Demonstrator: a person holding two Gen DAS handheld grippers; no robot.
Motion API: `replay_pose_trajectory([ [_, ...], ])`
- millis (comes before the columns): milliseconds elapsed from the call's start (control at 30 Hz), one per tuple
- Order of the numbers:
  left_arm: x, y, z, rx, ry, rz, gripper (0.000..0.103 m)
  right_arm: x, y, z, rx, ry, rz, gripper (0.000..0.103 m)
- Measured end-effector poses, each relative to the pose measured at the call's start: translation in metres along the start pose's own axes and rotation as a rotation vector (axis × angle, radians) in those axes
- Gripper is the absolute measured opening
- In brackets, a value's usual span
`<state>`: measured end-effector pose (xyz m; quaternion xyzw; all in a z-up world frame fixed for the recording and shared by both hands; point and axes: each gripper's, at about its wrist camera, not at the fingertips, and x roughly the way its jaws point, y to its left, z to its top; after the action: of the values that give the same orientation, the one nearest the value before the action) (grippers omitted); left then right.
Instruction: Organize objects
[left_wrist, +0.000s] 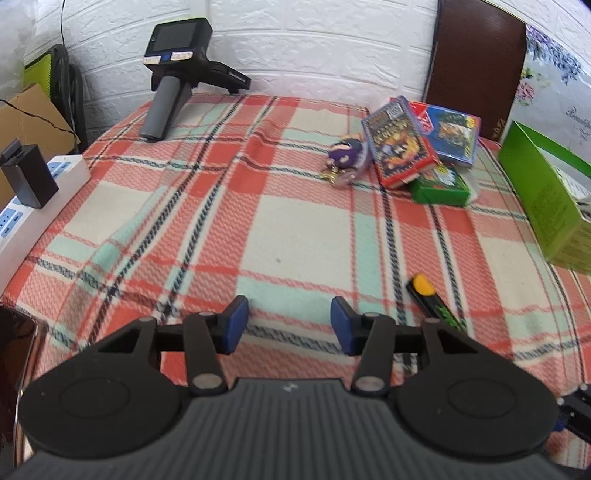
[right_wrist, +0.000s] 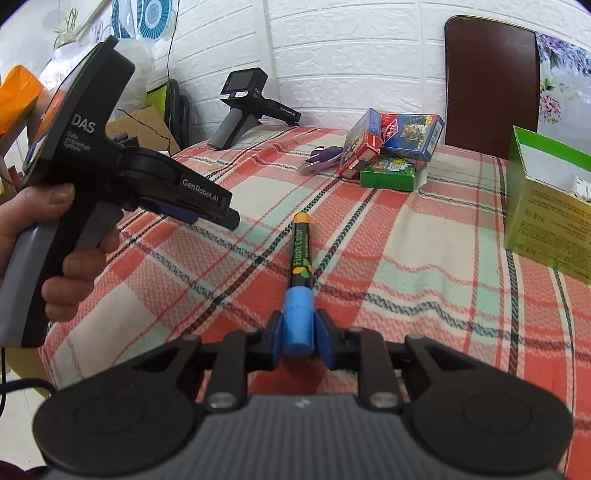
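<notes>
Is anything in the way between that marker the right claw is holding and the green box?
Nothing visible. The right gripper holds the marker by its blue end; between it and the open green box lies only bare plaid cloth. The card packs sit farther back, off that line.

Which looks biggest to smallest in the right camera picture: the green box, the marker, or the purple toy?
1. Green box, though it sits nearer the camera, so that helps it.
2. Marker, held in the right gripper.
3. Purple toy, smallest, but also farthest away.
</notes>
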<state>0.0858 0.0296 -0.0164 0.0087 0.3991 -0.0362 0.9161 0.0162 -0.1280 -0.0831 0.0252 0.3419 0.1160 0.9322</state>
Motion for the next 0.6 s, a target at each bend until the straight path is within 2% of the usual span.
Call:
replay_pose_trajectory([
  [33, -0.002, -0.001, -0.001, -0.014, 0.015, -0.009, 0.060, 0.000, 0.000, -0.001, 0.006, -0.003, 0.004, 0.022],
  [100, -0.007, 0.000, -0.002, -0.061, 0.058, -0.054, 0.061, 0.000, 0.000, -0.001, 0.008, -0.010, 0.012, 0.025],
  [167, -0.016, 0.005, -0.003, -0.149, 0.109, -0.170, 0.063, 0.000, -0.001, -0.001, 0.010, -0.017, 0.010, 0.029],
  [233, -0.018, 0.006, -0.005, -0.246, 0.162, -0.300, 0.073, 0.001, -0.004, -0.001, 0.021, -0.021, 0.014, 0.029],
  [300, -0.014, -0.004, -0.008, -0.261, 0.200, -0.326, 0.074, 0.003, -0.006, -0.001, 0.035, -0.023, 0.024, 0.029],
  [333, -0.010, -0.011, -0.009, -0.247, 0.210, -0.321, 0.074, 0.003, -0.007, -0.001, 0.034, -0.023, 0.029, 0.027],
  [367, -0.007, -0.017, -0.010, -0.233, 0.210, -0.307, 0.073, 0.004, -0.006, 0.000, 0.027, -0.023, 0.030, 0.020],
  [400, -0.007, -0.025, -0.011, -0.213, 0.188, -0.291, 0.073, 0.004, -0.006, -0.001, 0.021, -0.023, 0.036, 0.020],
  [433, -0.006, -0.033, -0.011, -0.184, 0.166, -0.291, 0.066, 0.002, -0.006, -0.002, 0.019, -0.027, 0.044, 0.020],
  [467, -0.005, -0.041, -0.012, -0.154, 0.162, -0.306, 0.039, 0.000, -0.006, -0.002, 0.022, -0.032, 0.057, 0.020],
  [500, -0.002, -0.046, -0.011, -0.139, 0.174, -0.331, 0.029, -0.003, -0.007, -0.003, 0.030, -0.045, 0.075, 0.020],
  [600, -0.004, -0.057, -0.002, -0.133, 0.141, -0.364, 0.029, -0.014, -0.008, -0.002, 0.009, -0.103, 0.037, 0.020],
])
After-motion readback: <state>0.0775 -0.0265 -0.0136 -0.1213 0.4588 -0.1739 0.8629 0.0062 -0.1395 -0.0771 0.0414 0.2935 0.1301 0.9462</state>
